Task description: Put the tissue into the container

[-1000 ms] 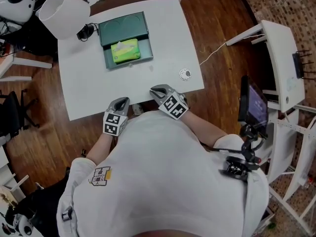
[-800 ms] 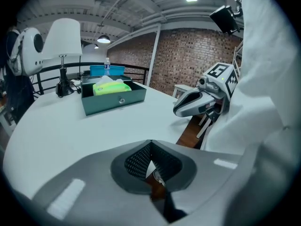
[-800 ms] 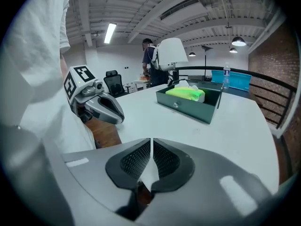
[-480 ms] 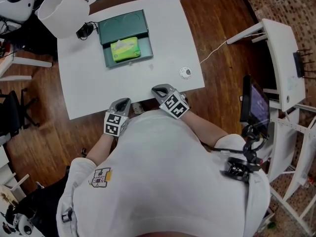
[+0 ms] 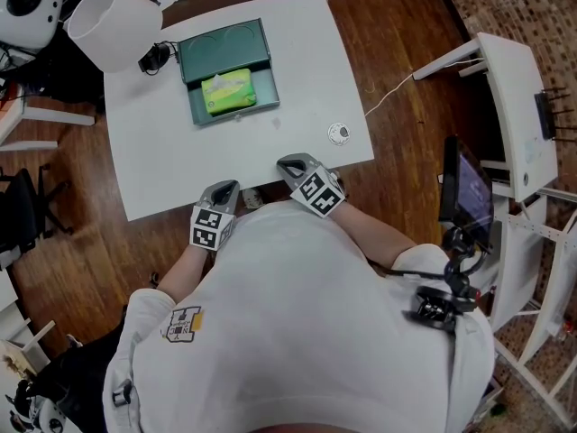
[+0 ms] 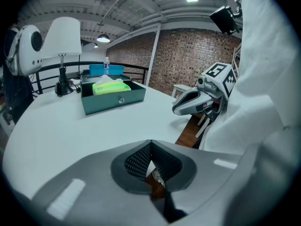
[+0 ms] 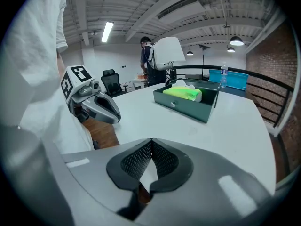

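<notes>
A yellow-green tissue pack [image 5: 227, 92] lies in the front half of the open teal container [image 5: 261, 48] at the back of the white table [image 5: 306, 70]. The left gripper view shows the same tissue pack [image 6: 111, 86] inside the container [image 6: 113, 100], and so does the right gripper view, with tissue pack [image 7: 184, 92] and container [image 7: 188, 105]. My left gripper [image 5: 225, 186] and right gripper [image 5: 287, 163] rest side by side at the table's near edge, far from the container. Both are shut with nothing between the pads. Each gripper view shows the other one: right gripper [image 6: 175, 109], left gripper [image 7: 117, 119].
A white lamp [image 5: 113, 25] stands at the table's back left corner, with a black cable clump [image 5: 155, 59] beside it. A small round object [image 5: 338, 133] lies near the right edge. A white side stand [image 5: 514, 106] and a dark screen [image 5: 462, 192] stand to the right.
</notes>
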Demonstrator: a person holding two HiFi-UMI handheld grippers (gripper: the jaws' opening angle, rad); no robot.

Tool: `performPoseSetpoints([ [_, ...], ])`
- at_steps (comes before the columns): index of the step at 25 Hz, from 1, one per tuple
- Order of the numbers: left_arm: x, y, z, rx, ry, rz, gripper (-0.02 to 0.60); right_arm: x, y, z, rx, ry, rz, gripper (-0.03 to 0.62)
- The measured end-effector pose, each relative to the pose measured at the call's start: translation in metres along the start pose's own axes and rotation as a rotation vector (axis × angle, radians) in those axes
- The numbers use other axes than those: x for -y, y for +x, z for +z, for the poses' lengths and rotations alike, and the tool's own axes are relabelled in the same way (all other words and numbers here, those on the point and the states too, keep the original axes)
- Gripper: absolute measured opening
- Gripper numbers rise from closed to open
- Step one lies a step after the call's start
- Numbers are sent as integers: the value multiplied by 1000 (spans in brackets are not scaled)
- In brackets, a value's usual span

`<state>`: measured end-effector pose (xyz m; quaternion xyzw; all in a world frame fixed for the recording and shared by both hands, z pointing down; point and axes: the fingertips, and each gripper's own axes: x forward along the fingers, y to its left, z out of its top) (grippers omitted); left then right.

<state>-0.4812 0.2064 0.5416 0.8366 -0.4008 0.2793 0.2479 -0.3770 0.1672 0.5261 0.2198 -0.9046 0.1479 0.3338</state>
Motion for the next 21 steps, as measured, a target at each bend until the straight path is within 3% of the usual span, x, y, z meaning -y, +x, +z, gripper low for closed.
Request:
performPoseSetpoints([
  [21,-7,4,8,5,10,16,0,8,4,5,2,-16,-16,0],
])
